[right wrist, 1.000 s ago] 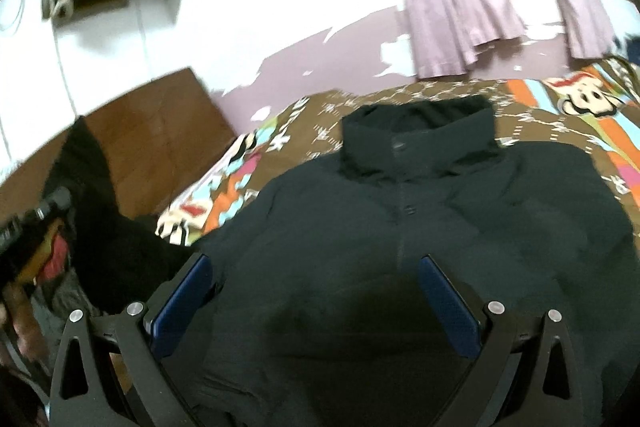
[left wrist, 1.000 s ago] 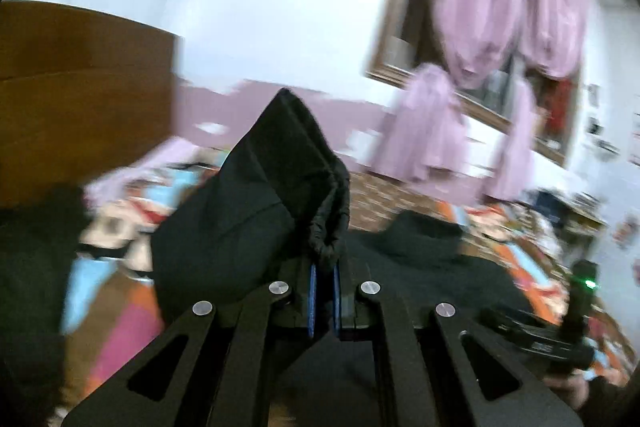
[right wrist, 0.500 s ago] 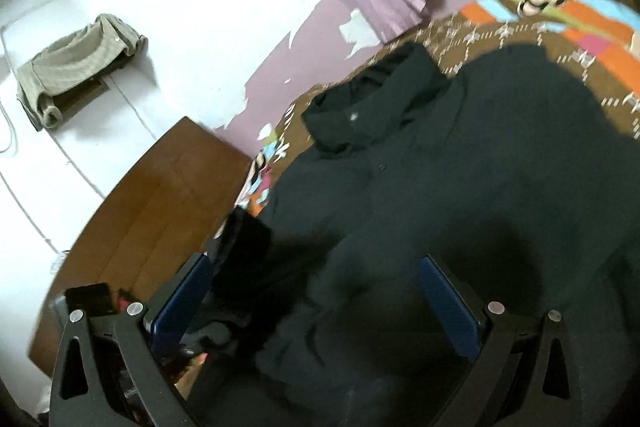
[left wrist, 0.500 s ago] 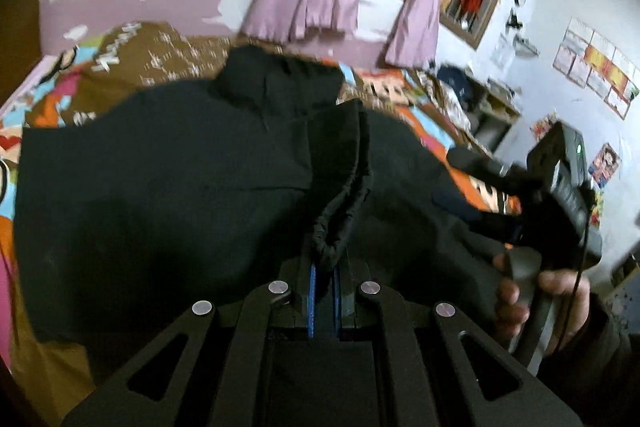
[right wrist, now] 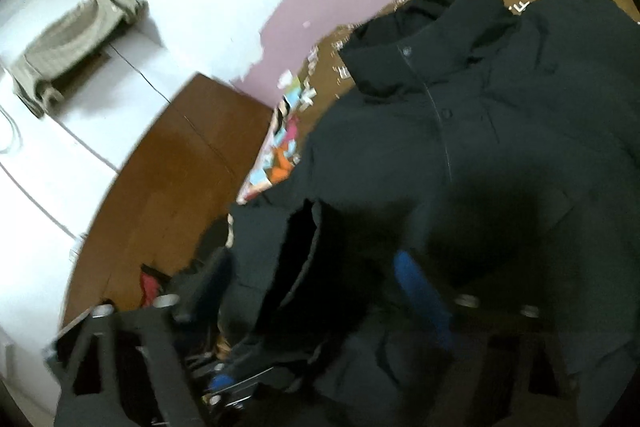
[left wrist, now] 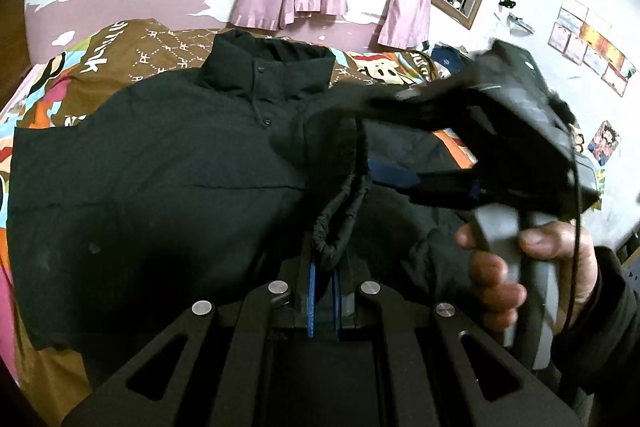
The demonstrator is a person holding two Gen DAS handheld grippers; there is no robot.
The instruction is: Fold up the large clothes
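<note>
**Cuff pinched over the spread jacket**

The left claw point(left wrist: 323, 285) is clenched on the elastic cuff point(left wrist: 334, 227) of a sleeve, which rises straight ahead of its tips. Beyond the cuff the black jacket point(left wrist: 160, 163) lies flat on the patterned bedspread point(left wrist: 132, 55), collar away. To the claw's right, a hand point(left wrist: 532, 267) carries the right claw point(left wrist: 384, 143). Its jaws have just been closing; the sleeve sits between them, but whether the pads press the fabric I cannot tell.
</note>
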